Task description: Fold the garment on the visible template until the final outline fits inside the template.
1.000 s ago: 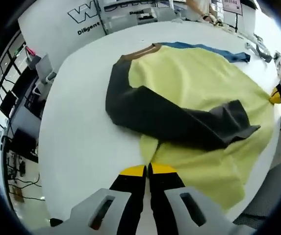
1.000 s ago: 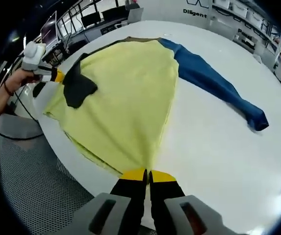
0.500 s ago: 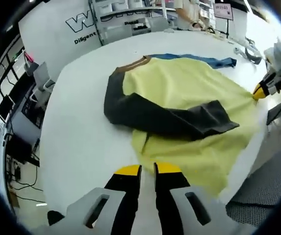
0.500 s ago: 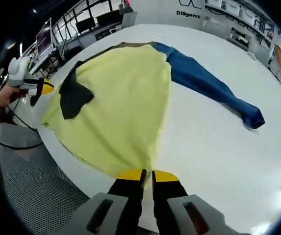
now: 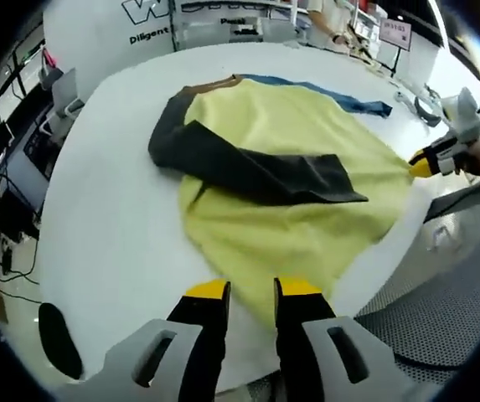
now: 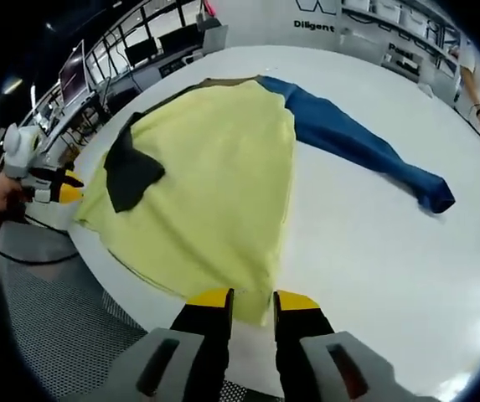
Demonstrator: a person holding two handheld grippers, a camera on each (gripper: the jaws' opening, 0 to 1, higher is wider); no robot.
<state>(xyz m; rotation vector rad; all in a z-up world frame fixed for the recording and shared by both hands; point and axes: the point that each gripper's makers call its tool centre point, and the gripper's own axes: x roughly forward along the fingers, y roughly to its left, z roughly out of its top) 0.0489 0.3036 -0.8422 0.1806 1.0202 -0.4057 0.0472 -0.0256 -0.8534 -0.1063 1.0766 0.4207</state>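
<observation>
A yellow garment [image 5: 307,226] lies flat on the white table [image 5: 105,218]. Its dark grey sleeve [image 5: 248,167] is folded across the body, and its blue sleeve [image 6: 357,142] stretches out flat to the side. My left gripper [image 5: 252,291] is open at one hem corner, jaws apart with cloth lying just ahead of them. My right gripper [image 6: 254,299] is open at the other hem corner, the yellow hem [image 6: 252,306] resting between its jaws. The grey cuff [image 6: 131,172] lies on the body. Each gripper also appears in the other's view: right gripper [image 5: 428,163], left gripper [image 6: 55,191].
The hem lies close to the table's near edge [image 6: 122,293], beyond which is grey mesh flooring [image 5: 441,301]. A dark oval object [image 5: 59,339] sits on the table near my left gripper. Desks with monitors [image 6: 156,38] and a person [image 5: 332,17] stand beyond the far side.
Both grippers' jaws have spread apart and let go of the yellow hem, which now lies on the table. Both cameras pulled back slightly from the garment.
</observation>
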